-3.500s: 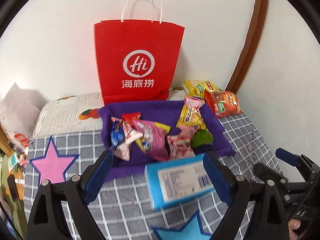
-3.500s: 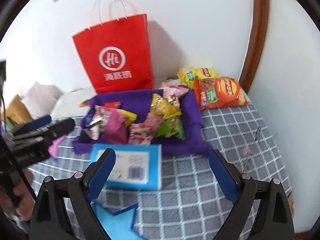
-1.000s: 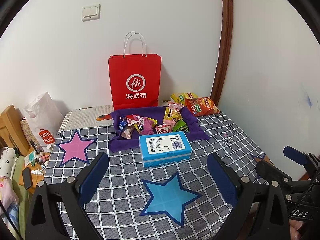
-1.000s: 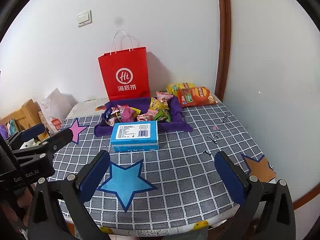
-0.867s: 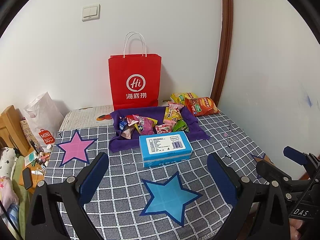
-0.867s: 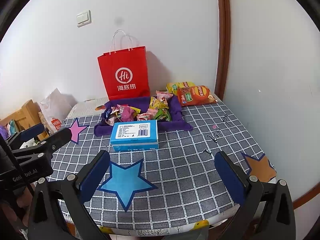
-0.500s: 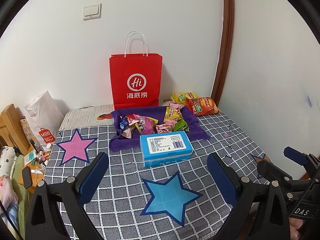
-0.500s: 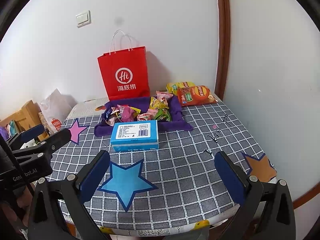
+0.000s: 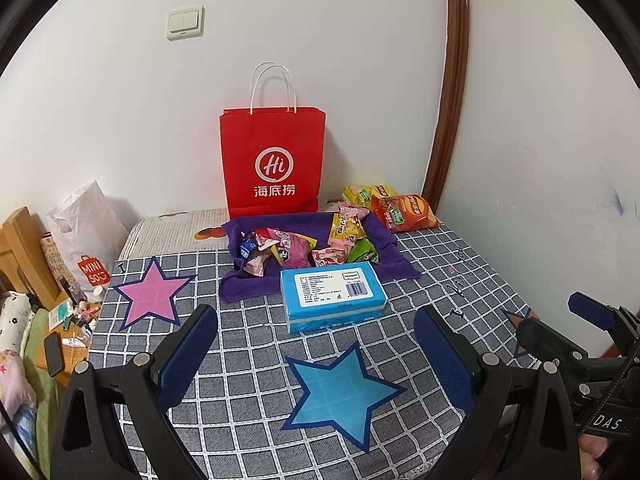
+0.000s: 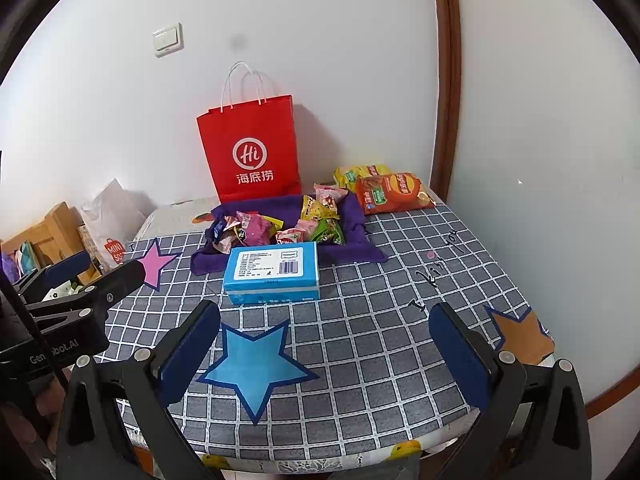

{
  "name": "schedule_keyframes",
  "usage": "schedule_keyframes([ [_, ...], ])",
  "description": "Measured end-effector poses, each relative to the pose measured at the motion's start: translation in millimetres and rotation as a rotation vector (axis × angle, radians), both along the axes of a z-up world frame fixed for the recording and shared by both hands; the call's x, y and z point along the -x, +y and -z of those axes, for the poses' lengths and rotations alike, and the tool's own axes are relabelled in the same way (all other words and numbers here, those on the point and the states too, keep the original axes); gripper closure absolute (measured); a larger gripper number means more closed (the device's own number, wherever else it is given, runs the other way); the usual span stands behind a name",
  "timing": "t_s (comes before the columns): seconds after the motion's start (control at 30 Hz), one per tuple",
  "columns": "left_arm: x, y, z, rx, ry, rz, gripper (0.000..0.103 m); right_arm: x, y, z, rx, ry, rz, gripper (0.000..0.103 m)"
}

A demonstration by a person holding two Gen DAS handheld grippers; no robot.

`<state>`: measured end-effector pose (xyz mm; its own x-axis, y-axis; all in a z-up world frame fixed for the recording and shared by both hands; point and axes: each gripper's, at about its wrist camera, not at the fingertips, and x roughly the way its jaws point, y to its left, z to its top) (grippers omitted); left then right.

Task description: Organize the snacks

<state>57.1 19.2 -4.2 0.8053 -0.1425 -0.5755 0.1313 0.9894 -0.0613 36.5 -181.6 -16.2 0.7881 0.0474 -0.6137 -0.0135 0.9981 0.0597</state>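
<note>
Several small snack packets (image 9: 304, 246) lie in a purple cloth tray (image 9: 236, 292) at the back of the checked table; they also show in the right wrist view (image 10: 276, 226). A blue tissue box (image 9: 332, 294) (image 10: 274, 272) lies in front of the tray. Two chip bags, orange (image 9: 404, 214) (image 10: 390, 192) and yellow (image 9: 366, 192), lie at the back right. My left gripper (image 9: 316, 354) is open and empty, held back over the table's near part. My right gripper (image 10: 324, 350) is open and empty, near the front edge.
A red paper bag (image 9: 274, 164) (image 10: 252, 152) stands against the wall behind the tray. Star stickers, blue (image 9: 340, 392), pink (image 9: 150, 294) and orange (image 10: 520, 334), lie on the tablecloth. A white shopping bag (image 9: 86, 236) and wooden furniture (image 9: 20, 252) stand left of the table.
Since 3.5 s ago both grippers have pulled far back from the tray and tissue box. Over the last second nothing has visibly moved.
</note>
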Motion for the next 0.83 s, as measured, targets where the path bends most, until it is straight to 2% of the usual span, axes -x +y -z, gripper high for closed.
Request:
schedule_keyframes([
  [0.83, -1.4, 4.4, -0.2, 0.005, -0.006, -0.002, 0.004, 2.3, 9.5, -3.6, 0.005, -0.022, -0.016, 0.000],
])
